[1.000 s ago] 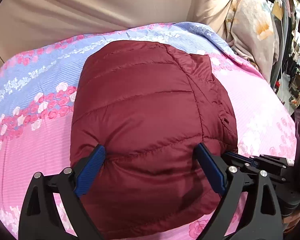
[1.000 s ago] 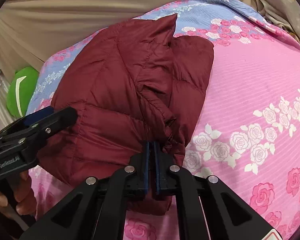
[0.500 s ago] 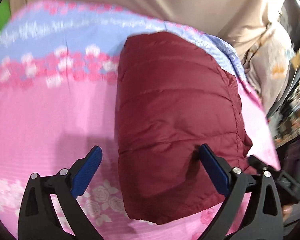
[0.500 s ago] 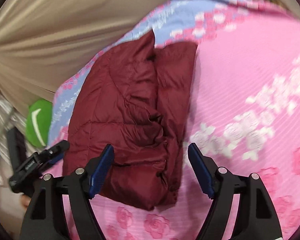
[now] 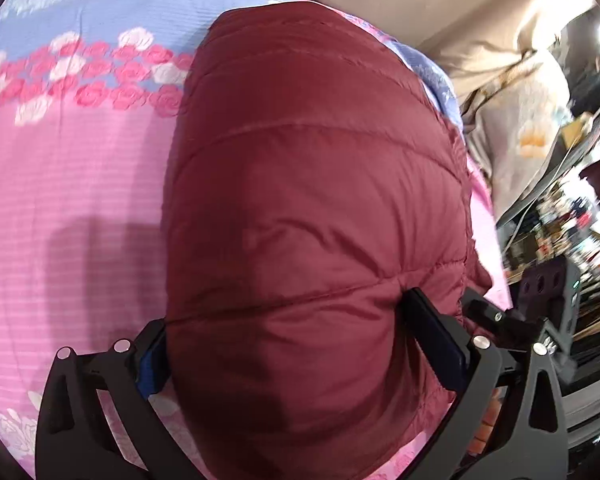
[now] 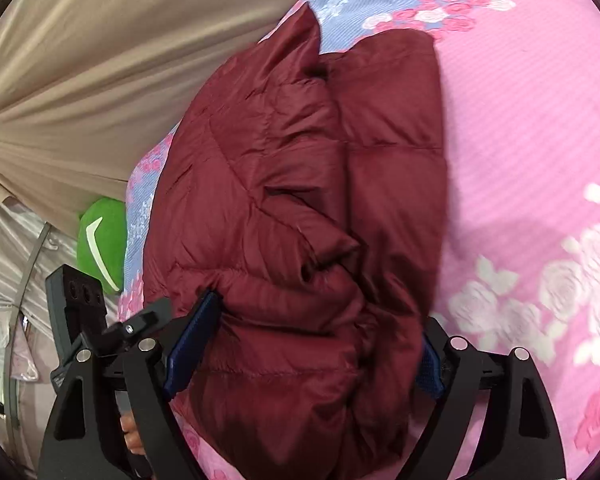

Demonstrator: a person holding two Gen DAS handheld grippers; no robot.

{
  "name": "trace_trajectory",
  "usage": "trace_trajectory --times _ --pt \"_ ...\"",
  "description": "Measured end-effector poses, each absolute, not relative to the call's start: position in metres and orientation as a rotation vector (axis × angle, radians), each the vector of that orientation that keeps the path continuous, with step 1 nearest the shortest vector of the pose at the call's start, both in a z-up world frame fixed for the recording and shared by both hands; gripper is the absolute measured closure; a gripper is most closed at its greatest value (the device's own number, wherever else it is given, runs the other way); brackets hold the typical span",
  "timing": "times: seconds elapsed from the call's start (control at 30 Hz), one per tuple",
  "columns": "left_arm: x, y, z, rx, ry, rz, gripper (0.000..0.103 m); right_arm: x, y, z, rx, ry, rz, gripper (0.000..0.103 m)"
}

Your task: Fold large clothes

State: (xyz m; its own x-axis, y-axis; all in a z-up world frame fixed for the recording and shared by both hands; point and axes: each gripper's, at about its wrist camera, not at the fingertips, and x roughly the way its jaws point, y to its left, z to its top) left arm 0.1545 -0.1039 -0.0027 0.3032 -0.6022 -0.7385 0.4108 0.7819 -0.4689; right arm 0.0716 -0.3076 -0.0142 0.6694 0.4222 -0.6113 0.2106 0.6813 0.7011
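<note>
Left wrist view looks steeply down over the left hand-held gripper (image 5: 300, 344), whose jaws stand spread wide and have just been opening. The folded maroon puffer jacket (image 5: 312, 184) bulges up between them: the right pad digs into its quilted side, while the left finger (image 5: 152, 364) sits at its edge, and whether that pad presses cannot be told. The jacket lies on a bed with a pink and blue rose-print bedsheet (image 5: 72, 184), its smooth quilted back uppermost. At the right of this view the other gripper's black body shows just beside the jacket, and past it a cluttered room with hanging clothes.

The right wrist view shows the right hand-held gripper (image 6: 304, 344), jaws wide apart and just been opening, set astride the near end of the jacket, both blue pads against the fabric. Only here do the crumpled sleeve folds, the beige curtain (image 6: 100, 60) and a green cushion (image 6: 104, 236) appear, with fingers (image 6: 130, 434) of a hand low left.
</note>
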Motion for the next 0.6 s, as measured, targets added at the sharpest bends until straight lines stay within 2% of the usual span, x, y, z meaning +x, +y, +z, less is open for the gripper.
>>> trace_trajectory --times 0.07,0.13,0.17,0.23,0.33,0.47,0.6 --pt "0.152 -0.111 0.001 -0.152 1.041 -0.66 0.006 0.08 -0.303 -0.013 0.817 0.86 0.135 0.021" --pt "0.149 -0.116 0.006 -0.105 1.012 -0.642 0.013 0.086 -0.297 -0.011 0.798 0.867 0.128 0.037" --pt "0.147 -0.118 0.009 -0.079 0.996 -0.635 0.018 0.088 -0.295 -0.009 0.782 0.867 0.123 0.042" --pt "0.147 -0.123 0.015 -0.038 0.975 -0.633 0.025 0.092 -0.289 -0.002 0.745 0.859 0.113 0.062" --pt "0.142 -0.129 0.027 0.011 0.936 -0.635 0.037 0.095 -0.276 0.016 0.656 0.83 0.09 0.076" --pt "0.135 -0.133 0.046 0.051 0.875 -0.645 0.052 0.096 -0.256 0.043 0.548 0.771 0.062 0.083" --pt "0.126 -0.132 0.065 0.066 0.822 -0.662 0.058 0.092 -0.244 0.07 0.484 0.705 0.049 0.085"
